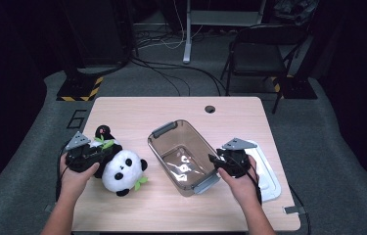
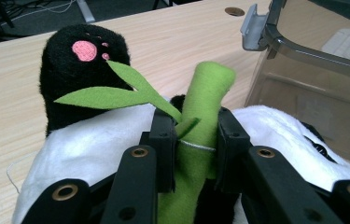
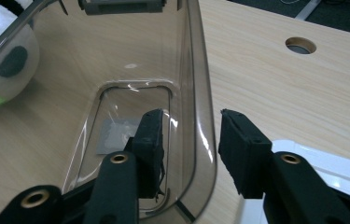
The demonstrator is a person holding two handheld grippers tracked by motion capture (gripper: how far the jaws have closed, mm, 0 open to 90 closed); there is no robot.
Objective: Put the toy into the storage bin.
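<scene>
The one readable mark is a large pale figure "6" on the grey floor mat (image 1: 76, 119), just off the table's far left corner in the high view. The yellow and black hazard stripes (image 1: 80, 93) on the black base plate beyond it are a warning pattern, with no words on them. The sticker (image 3: 114, 135) on the bottom of the clear plastic bin (image 3: 199, 93), in the right gripper view, is too blurred to read.
</scene>
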